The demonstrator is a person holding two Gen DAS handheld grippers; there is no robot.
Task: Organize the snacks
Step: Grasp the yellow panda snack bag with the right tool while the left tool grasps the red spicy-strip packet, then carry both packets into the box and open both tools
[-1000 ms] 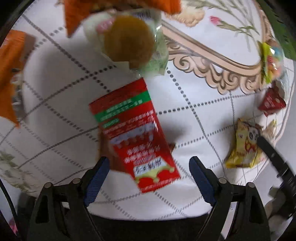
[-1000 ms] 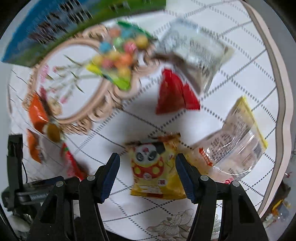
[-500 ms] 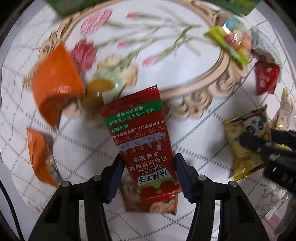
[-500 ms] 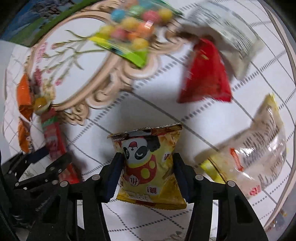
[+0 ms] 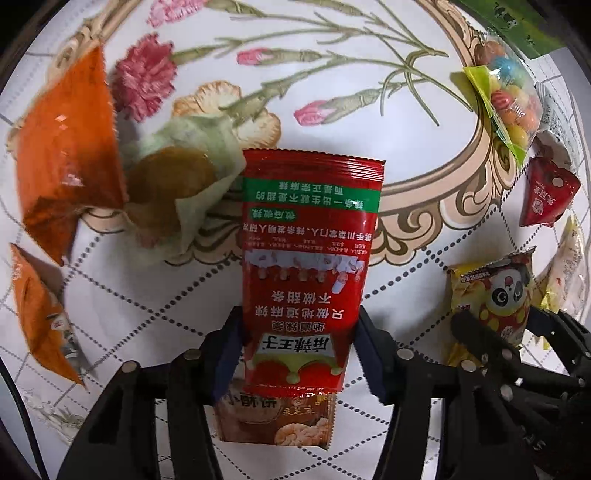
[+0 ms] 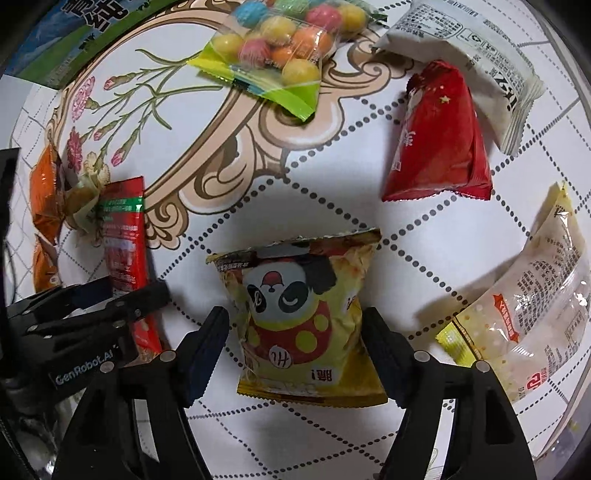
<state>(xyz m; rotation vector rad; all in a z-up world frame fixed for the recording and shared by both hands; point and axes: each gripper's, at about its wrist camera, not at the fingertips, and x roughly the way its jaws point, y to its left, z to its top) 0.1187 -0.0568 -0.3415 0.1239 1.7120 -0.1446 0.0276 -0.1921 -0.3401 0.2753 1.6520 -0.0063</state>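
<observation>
The red sachet point(image 5: 308, 273) stands lengthwise between the fingers of the left gripper point(image 5: 297, 343), its lower third clamped by the pads, which have just closed onto its edges; its top seam reaches away from the gripper toward the ornate oval printed on the tablecloth point(image 5: 110, 295). A brown biscuit packet point(image 5: 277, 421) lies directly beneath the sachet's near end, and whether it is caught in the same grip cannot be told. The panda packet point(image 6: 303, 317) lies between the fingers of the right gripper point(image 6: 297, 339), whose jaws have just been widening: a gap shows at the left pad, while contact at the right pad is unclear, so the packet reads as released or nearly so. The step in hand appears to be sorting packets one at a time, one per gripper. The next move likely calls for carrying the sachet to its group. Ahead and left of the left gripper lie two orange packets point(image 5: 70, 155), point(image 5: 40, 314) and a wrapped pastry point(image 5: 173, 192), partly blurred. The green box point(image 6: 74, 33) is cut off at the frame edge.
</observation>
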